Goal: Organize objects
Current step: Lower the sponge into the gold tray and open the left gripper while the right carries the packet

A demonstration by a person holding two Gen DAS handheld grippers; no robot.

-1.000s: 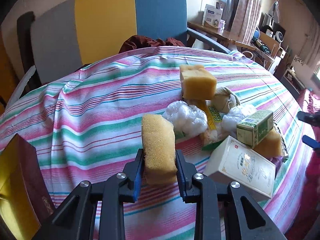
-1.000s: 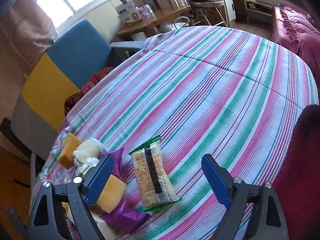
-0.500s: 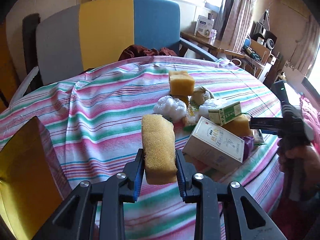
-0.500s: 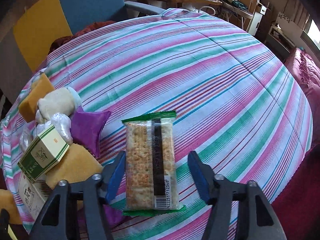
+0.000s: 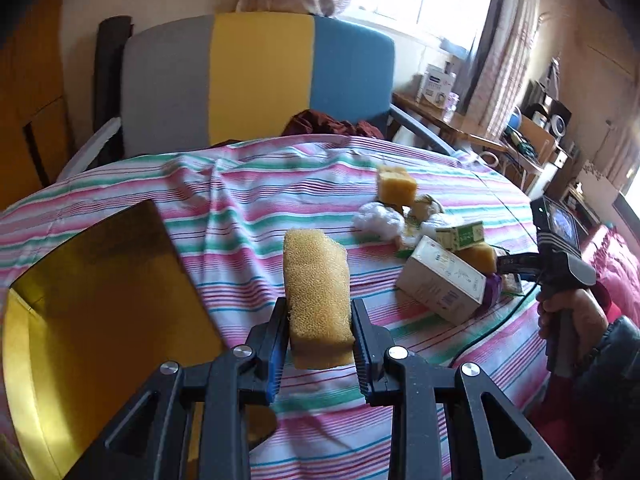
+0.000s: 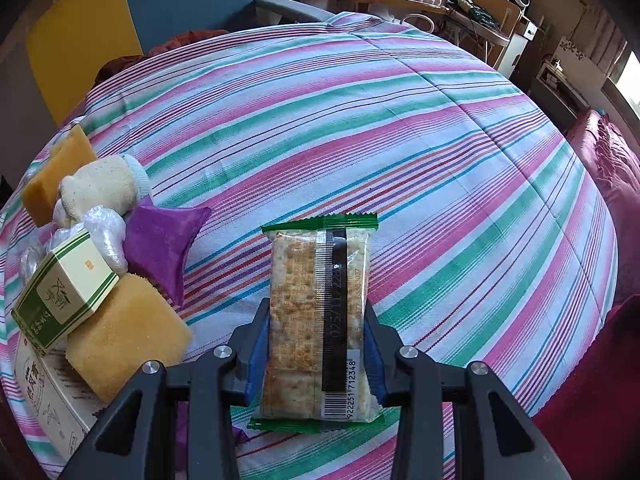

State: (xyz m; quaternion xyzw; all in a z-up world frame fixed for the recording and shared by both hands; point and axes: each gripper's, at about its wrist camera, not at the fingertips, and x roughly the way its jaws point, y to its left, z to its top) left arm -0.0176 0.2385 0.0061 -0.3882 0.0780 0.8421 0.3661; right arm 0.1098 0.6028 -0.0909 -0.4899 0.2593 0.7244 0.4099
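Sponge [image 5: 318, 296] sits clamped in the left gripper [image 5: 319, 344] beside the yellow box [image 5: 100, 312]; right gripper [image 6: 316, 344] squeezes the cracker packet [image 6: 318, 320].

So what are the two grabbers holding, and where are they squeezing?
The left gripper pinches the yellow foam sponge block by the sides of its near end. The right gripper squeezes the clear cracker packet with green ends across its long sides.
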